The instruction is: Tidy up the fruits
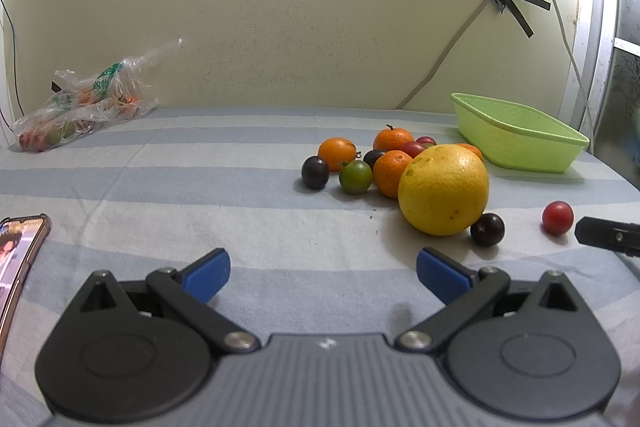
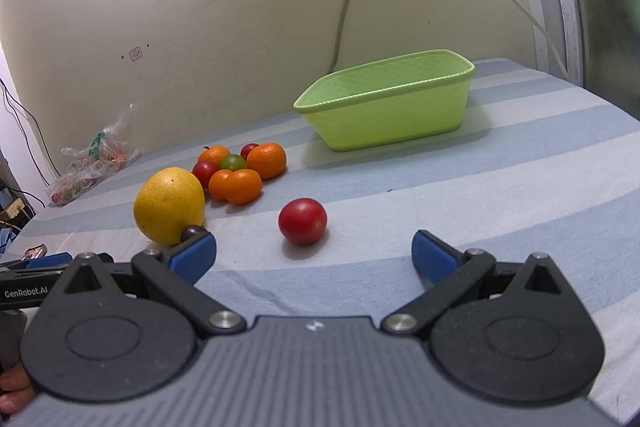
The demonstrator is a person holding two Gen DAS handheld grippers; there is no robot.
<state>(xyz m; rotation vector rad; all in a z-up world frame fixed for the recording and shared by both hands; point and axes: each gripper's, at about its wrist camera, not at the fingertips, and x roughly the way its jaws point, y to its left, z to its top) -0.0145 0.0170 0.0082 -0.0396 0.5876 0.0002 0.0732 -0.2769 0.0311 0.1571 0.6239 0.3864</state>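
Your right gripper [image 2: 314, 257] and left gripper [image 1: 323, 273] are both spread wide w/ nothing held; red tomato [image 2: 302, 221] sits center frame, long axis left-right, green basket [image 2: 384, 107] upper right.

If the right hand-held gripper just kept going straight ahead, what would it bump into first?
Most likely the lone red tomato, which lies on the striped cloth just ahead of the open right hand-held gripper, roughly between its fingers. The green basket sits farther back, to the right. Depth is hard to judge here.
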